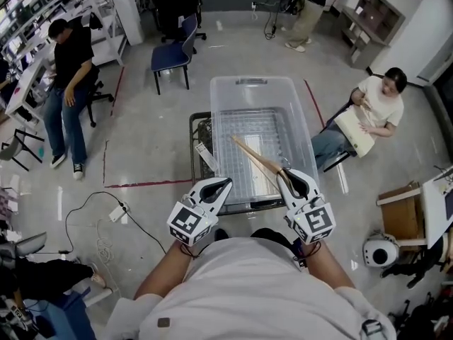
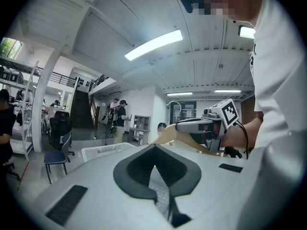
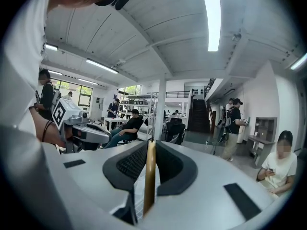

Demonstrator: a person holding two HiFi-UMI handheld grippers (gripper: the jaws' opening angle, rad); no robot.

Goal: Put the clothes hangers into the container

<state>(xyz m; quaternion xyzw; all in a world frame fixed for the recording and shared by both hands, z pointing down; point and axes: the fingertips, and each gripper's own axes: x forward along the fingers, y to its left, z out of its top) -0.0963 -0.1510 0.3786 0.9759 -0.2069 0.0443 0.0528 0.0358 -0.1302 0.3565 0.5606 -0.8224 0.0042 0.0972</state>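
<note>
My right tool (image 1: 283,174) (image 3: 150,145) is clamped on a light wooden clothes hanger (image 1: 256,158) (image 3: 149,176), which reaches forward and to the left from its jaws over the clear rectangular plastic container (image 1: 251,83) just ahead. My left tool (image 1: 225,183) (image 2: 154,150), beside it, has its jaws together with nothing between them.

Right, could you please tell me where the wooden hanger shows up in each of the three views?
Head view: the wooden hanger sits at centre, slanting up-left from the right gripper over the clear container.
Left gripper view: right of centre, a tan curve sticking out of that gripper.
Right gripper view: lower centre, edge-on, clamped between the jaws.
Shared landmark: the right gripper, gripping it in all three.
</note>
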